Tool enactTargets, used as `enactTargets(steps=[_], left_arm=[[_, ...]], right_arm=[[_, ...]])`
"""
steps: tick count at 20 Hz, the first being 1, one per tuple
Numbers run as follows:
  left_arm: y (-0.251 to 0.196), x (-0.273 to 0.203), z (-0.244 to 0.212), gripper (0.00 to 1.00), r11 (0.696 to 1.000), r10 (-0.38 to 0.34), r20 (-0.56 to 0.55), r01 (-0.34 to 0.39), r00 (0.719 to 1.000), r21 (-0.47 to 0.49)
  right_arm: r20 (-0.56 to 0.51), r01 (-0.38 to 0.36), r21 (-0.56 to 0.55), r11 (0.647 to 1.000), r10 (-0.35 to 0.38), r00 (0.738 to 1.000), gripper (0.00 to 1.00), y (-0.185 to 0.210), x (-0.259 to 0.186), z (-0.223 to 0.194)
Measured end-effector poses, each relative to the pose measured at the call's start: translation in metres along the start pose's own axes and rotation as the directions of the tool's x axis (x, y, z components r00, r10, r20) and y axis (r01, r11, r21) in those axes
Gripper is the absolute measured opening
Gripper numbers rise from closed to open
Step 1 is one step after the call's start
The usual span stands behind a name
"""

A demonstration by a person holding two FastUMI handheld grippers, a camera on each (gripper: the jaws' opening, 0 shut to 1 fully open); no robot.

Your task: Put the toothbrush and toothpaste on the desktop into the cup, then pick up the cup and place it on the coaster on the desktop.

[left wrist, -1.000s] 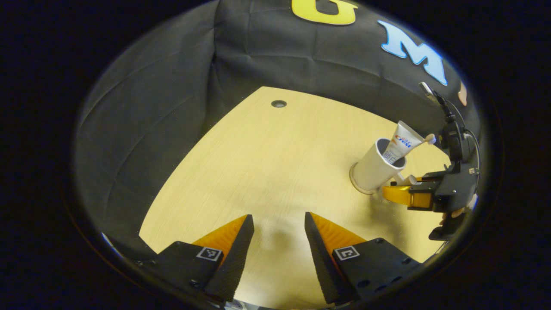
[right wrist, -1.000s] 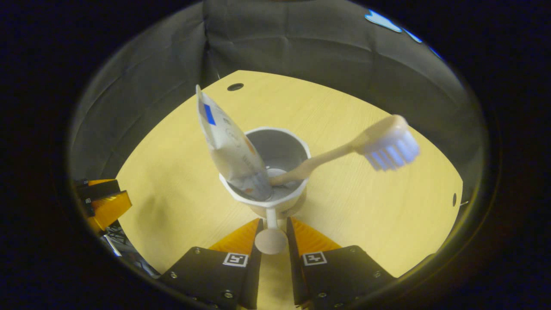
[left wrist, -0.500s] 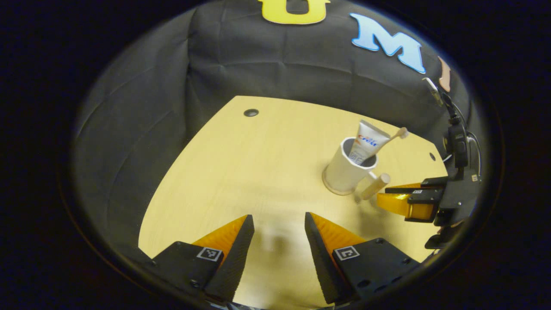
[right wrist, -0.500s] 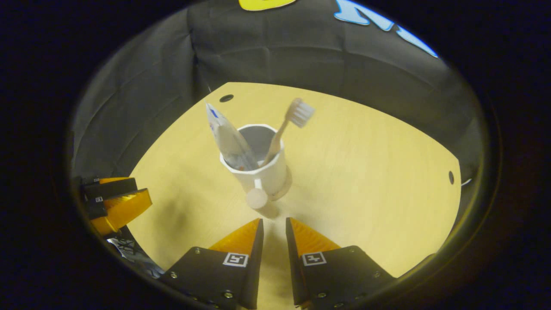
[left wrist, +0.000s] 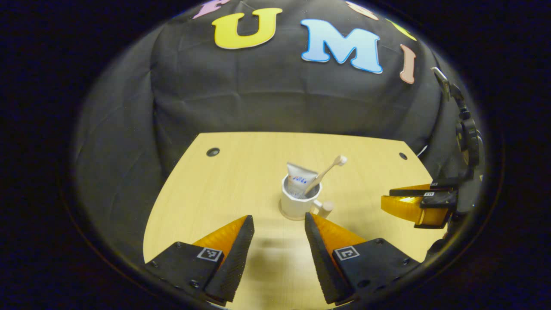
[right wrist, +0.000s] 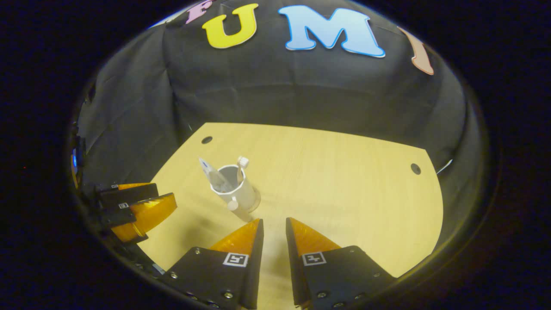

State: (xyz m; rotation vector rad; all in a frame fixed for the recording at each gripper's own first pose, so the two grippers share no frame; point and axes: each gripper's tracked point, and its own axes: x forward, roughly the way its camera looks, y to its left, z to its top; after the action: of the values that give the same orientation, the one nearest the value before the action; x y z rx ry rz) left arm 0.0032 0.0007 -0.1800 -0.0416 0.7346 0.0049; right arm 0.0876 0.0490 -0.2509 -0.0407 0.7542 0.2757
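Note:
A white cup (left wrist: pixel 295 203) stands upright on a round tan coaster (left wrist: pixel 286 214) in the middle of the wooden desktop (left wrist: pixel 241 181). The toothpaste tube (left wrist: pixel 297 177) and the toothbrush (left wrist: pixel 326 170) lean inside it, brush head up. My left gripper (left wrist: pixel 280 230) is open just in front of the cup, holding nothing. In the right gripper view the cup (right wrist: pixel 240 193), with toothpaste (right wrist: pixel 211 173) and toothbrush (right wrist: pixel 242 163), sits ahead and left of my right gripper (right wrist: pixel 274 223). That gripper's jaws are a narrow gap apart, with nothing between them. The cup's knobbed handle (right wrist: pixel 233 203) points toward it.
The right gripper (left wrist: pixel 386 198) hangs at the right edge of the left gripper view. At the left edge of the right gripper view is the left gripper (right wrist: pixel 165 193). Cable holes (left wrist: pixel 212 151) (right wrist: pixel 415 168) mark the far corners of the desktop. The black cloth wall closes the back.
The right gripper has let go of the cup's handle and drawn back. Both grippers have pulled away and tilted up, and the cup now stands farther off on its coaster.

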Motion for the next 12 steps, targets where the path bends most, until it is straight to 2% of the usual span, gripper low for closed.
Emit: enactTargets(steps=[1,2,3,6,7,8,10,12], left_arm=[[-0.008,-0.007,0.014,0.75,1.0,-0.012,0.031,0.012,0.999,0.01],[-0.018,-0.013,0.028,0.75,1.0,-0.025,0.061,0.024,0.998,0.019],[-0.025,-0.02,0.041,0.79,0.999,-0.035,0.091,0.033,0.995,0.027],[-0.043,-0.042,0.091,0.79,0.997,-0.057,0.195,0.048,0.979,0.053],[-0.05,-0.055,0.11,0.75,0.997,-0.067,0.237,0.053,0.969,0.063],[-0.057,-0.067,0.127,0.79,0.996,-0.077,0.285,0.058,0.956,0.074],[-0.069,-0.091,0.162,0.75,0.994,-0.096,0.382,0.066,0.919,0.09],[-0.084,-0.119,0.197,0.8,0.992,-0.117,0.498,0.081,0.859,0.095]], right_arm=[[0.035,0.007,0.013,1.0,-0.007,0.999,0.3,-0.003,-0.012,0.01],[0.07,0.012,0.024,1.0,-0.014,0.997,0.3,-0.005,-0.023,0.022],[0.106,0.019,0.034,0.999,-0.022,0.994,0.3,-0.008,-0.035,0.031],[0.229,0.053,0.043,0.998,-0.062,0.971,0.3,-0.016,-0.073,0.071],[0.279,0.066,0.046,0.997,-0.076,0.957,0.3,-0.02,-0.089,0.087],[0.333,0.079,0.047,0.996,-0.09,0.939,0.31,-0.021,-0.104,0.103],[0.44,0.108,0.05,0.993,-0.119,0.89,0.3,-0.025,-0.133,0.132],[0.536,0.128,0.056,0.99,-0.138,0.833,0.32,-0.021,-0.166,0.153]])
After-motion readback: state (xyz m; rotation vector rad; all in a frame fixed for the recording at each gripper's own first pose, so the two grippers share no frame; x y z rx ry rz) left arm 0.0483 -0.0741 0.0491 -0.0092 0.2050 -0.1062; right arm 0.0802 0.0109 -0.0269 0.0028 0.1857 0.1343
